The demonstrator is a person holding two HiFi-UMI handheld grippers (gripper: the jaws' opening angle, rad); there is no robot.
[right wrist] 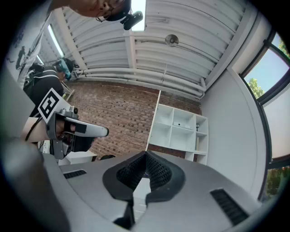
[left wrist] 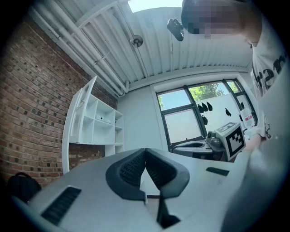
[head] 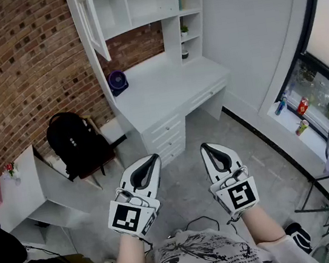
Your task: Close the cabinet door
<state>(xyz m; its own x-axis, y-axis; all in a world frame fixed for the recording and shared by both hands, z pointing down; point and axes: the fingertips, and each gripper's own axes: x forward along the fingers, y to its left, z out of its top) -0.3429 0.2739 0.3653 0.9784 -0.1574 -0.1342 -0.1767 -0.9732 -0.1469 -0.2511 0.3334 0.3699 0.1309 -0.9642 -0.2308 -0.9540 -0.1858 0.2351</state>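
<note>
Cabinet door (head: 92, 23) was noted standing open, swung out at the upper left of the white desk hutch (head: 157, 3), well apart from both grippers. Left gripper (head: 152, 158) and right gripper (head: 207, 146) were recorded with jaws together and nothing between them, held low near the body. Door was judged light, rigid and free-swinging on its hinges. It was possibly glazed, so the free-edge frame was favoured as the push point, not the panel.
</note>
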